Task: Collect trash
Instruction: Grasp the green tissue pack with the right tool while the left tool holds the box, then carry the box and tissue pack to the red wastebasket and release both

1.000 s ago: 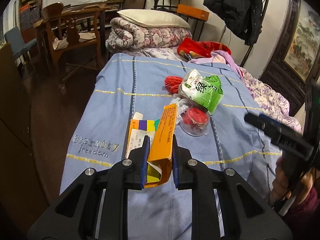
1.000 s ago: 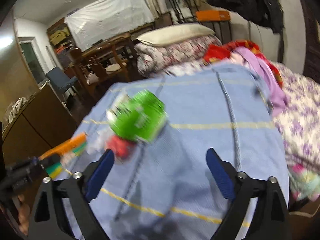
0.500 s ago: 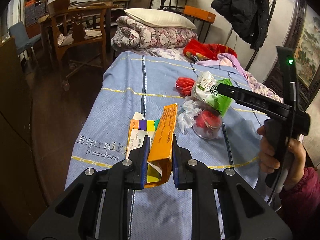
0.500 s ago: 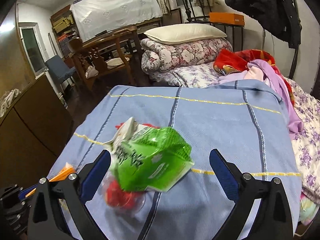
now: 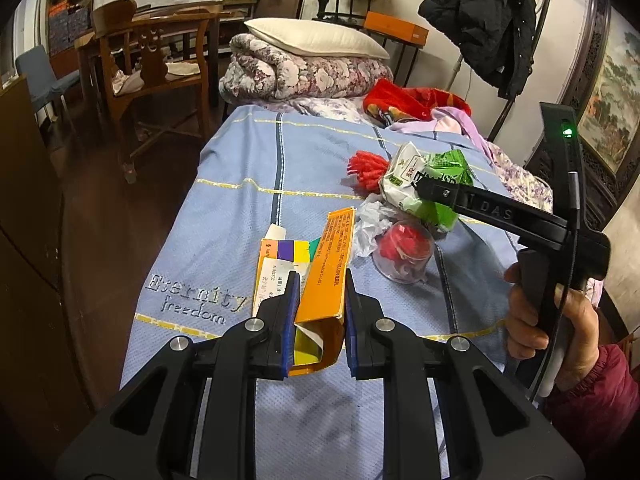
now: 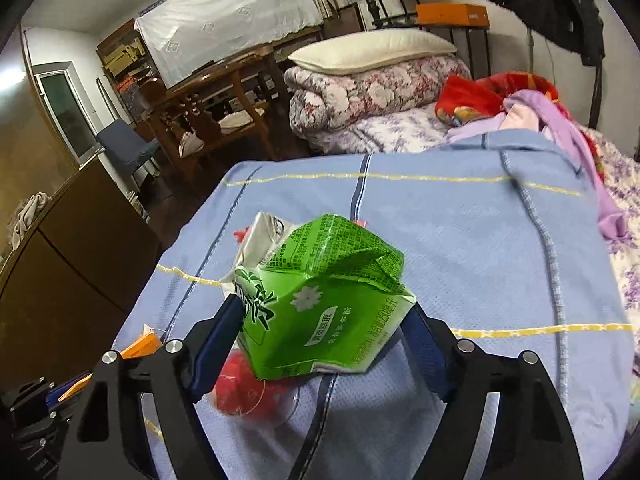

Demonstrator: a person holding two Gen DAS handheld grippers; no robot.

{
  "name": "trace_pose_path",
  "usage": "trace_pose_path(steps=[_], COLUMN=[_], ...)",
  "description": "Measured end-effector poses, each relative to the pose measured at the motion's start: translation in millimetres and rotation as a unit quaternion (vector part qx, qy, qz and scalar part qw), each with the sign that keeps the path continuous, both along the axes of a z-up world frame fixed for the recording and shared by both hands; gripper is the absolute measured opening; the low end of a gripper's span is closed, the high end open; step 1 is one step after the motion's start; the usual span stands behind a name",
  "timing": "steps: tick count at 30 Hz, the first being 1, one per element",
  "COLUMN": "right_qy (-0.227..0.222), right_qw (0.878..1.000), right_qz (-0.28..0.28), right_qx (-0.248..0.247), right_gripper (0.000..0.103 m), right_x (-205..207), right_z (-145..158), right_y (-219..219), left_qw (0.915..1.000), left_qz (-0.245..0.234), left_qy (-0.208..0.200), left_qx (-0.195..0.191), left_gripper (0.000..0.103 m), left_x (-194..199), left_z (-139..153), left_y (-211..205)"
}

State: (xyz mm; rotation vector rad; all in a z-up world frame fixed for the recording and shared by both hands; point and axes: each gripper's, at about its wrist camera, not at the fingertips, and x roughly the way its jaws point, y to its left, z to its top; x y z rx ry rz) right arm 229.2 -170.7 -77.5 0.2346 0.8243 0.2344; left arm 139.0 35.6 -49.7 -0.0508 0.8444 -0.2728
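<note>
My left gripper [image 5: 318, 312] is shut on an orange carton [image 5: 326, 276] and holds it over the blue bedspread [image 5: 240, 208]. A flat multicoloured box [image 5: 280, 264] lies under it. My right gripper [image 6: 324, 340] has its fingers around a green and white drink carton [image 6: 320, 300], pads touching its two sides; it also shows in the left wrist view [image 5: 428, 184]. Below the carton lies a clear plastic cup with red scraps [image 5: 404, 252], crumpled white paper [image 5: 370, 224] and a red ridged piece [image 5: 366, 168].
A folded floral quilt [image 5: 304, 72] with a pillow, red and purple clothes [image 5: 416, 104] lie at the bed's far end. A wooden chair [image 5: 152, 68] stands left of the bed, a dark cabinet [image 5: 24, 208] nearer left. A black coat [image 5: 492, 20] hangs at right.
My right gripper has moved in over the trash pile and closed its fingers onto the green carton's sides. My left gripper still holds the orange carton in the same place.
</note>
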Motion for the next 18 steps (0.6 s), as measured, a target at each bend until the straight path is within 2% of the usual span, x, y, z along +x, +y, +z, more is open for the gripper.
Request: trace_pose_path(steps=[8,18], right_qy=[-0.030,-0.057], right_qw=[1.000,0.998], right_qz=[-0.005,-0.020], right_qx=[-0.004,0.011], right_gripper=[0.072,0.071], right_x=[-27.3,-80.3], right_z=[29.8,63.7], right_y=[-8.5,-32.7], left_qw=[0.9999,0.9992], left_qz=[-0.006,-0.020], left_qy=[-0.015,-0.034], left_qx=[-0.001,-0.006], left_gripper=[0.021,0.021], left_x=[-10.5,-32.8], left_z=[16.9,39.9], left_y=[-5.1,-20.3])
